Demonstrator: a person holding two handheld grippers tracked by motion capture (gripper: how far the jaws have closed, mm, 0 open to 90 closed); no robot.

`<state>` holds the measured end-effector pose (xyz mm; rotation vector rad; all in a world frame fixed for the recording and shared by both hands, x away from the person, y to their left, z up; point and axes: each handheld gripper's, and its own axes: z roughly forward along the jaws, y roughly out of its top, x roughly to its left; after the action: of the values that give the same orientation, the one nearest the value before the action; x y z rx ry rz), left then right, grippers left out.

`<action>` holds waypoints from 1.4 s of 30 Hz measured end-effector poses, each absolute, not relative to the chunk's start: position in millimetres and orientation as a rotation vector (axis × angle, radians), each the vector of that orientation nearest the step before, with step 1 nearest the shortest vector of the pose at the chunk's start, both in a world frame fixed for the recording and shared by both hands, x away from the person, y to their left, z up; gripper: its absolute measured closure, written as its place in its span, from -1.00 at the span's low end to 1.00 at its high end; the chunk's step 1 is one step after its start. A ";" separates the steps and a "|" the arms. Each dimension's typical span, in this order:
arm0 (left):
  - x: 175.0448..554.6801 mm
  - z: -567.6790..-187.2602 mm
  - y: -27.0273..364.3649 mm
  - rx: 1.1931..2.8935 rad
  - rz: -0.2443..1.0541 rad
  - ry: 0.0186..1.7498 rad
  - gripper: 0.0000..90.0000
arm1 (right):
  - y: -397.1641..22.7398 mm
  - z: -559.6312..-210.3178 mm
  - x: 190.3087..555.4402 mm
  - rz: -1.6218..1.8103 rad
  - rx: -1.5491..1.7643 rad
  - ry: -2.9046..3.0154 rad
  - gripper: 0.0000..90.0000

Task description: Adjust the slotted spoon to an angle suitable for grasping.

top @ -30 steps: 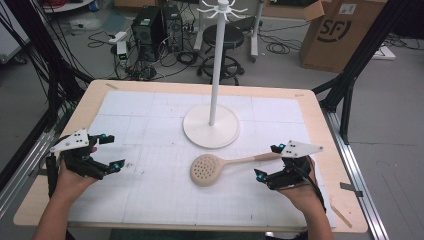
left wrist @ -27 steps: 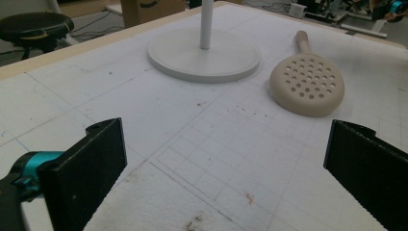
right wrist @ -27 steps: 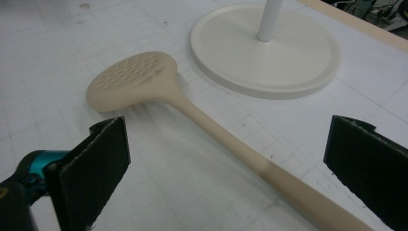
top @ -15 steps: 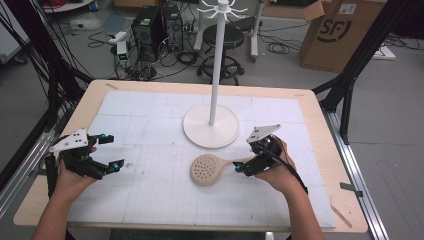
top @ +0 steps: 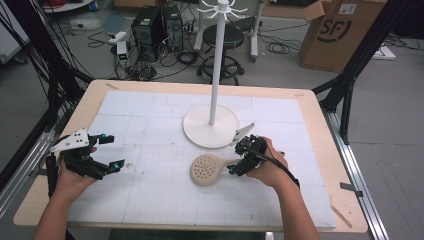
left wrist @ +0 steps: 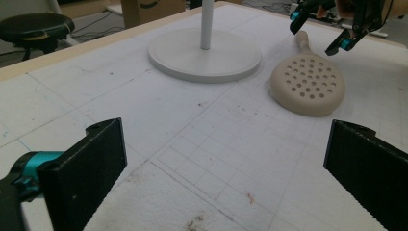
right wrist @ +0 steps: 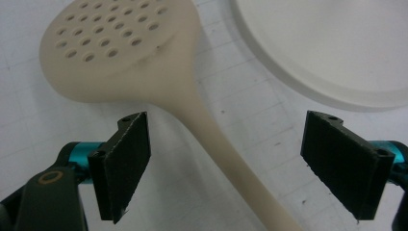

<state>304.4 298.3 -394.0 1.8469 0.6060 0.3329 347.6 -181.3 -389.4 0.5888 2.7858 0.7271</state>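
- On the bench [top: 320,150], near its middle and just in front of the round base of the white stand [top: 210,126], lies the beige slotted spoon [top: 206,169], bowl toward your left and handle running toward your right hand.
- Your right tongs [top: 241,161] straddle that handle: in the right gripper view the handle [right wrist: 226,149] passes between the two black pads with a gap on each side, so nothing is grasped. The jaws have just been closing, yet they stand released around it.
- Your left tongs [top: 111,152] sit near the bench's left edge, jaws spread wide over bare mat [left wrist: 202,159], holding nothing.
- Open room: the white gridded mat between your two hands is free, and so is the strip along the near edge. The far half behind the stand is bare as well.
- Tight spots: the stand's base rim is just beside the outer right pad [right wrist: 344,166], and the spoon's bowl lies close to that base too.
- The left tongs are near the mat's left border, with wooden bench edge just beyond.
- Cut off: the handle's end runs out of the right gripper view at the bottom, and your right hand [top: 270,167] covers it in the high view.
- The stand's top hooks [top: 220,8] are small against the cluttered floor.
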 end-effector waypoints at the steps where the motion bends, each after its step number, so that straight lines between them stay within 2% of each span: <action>1: 304.5 -394.1 298.0 1.847 0.331 0.604 -0.96 | -180.2 -390.2 347.7 0.719 0.586 2.798 -0.49; 2: 304.4 -394.1 297.9 1.848 0.332 0.605 -0.96 | -177.3 -393.0 348.3 0.701 0.545 2.832 -0.40; 4: 304.3 -394.1 298.0 1.847 0.331 0.606 -0.96 | -176.1 -394.0 348.2 0.686 0.540 2.835 -0.38; 8: 304.5 -394.2 298.1 1.849 0.332 0.605 -0.96 | -173.1 -397.6 350.2 0.660 0.529 2.863 -0.19; 18: 304.8 -395.1 296.8 1.862 0.338 0.611 -0.96 | -162.8 -410.5 355.6 0.605 0.525 2.914 -0.04; 25: 305.4 -396.3 294.9 1.876 0.335 0.612 -0.96 | -160.5 -411.4 358.9 0.628 0.487 2.939 0.27; 42: 306.7 -398.3 293.3 1.907 0.340 0.624 -0.96 | -163.5 -410.1 362.2 0.681 0.440 2.968 0.37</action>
<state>306.7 293.3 -398.3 1.9072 0.6237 0.3404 362.2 -163.5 -410.1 0.4395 2.9677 0.6805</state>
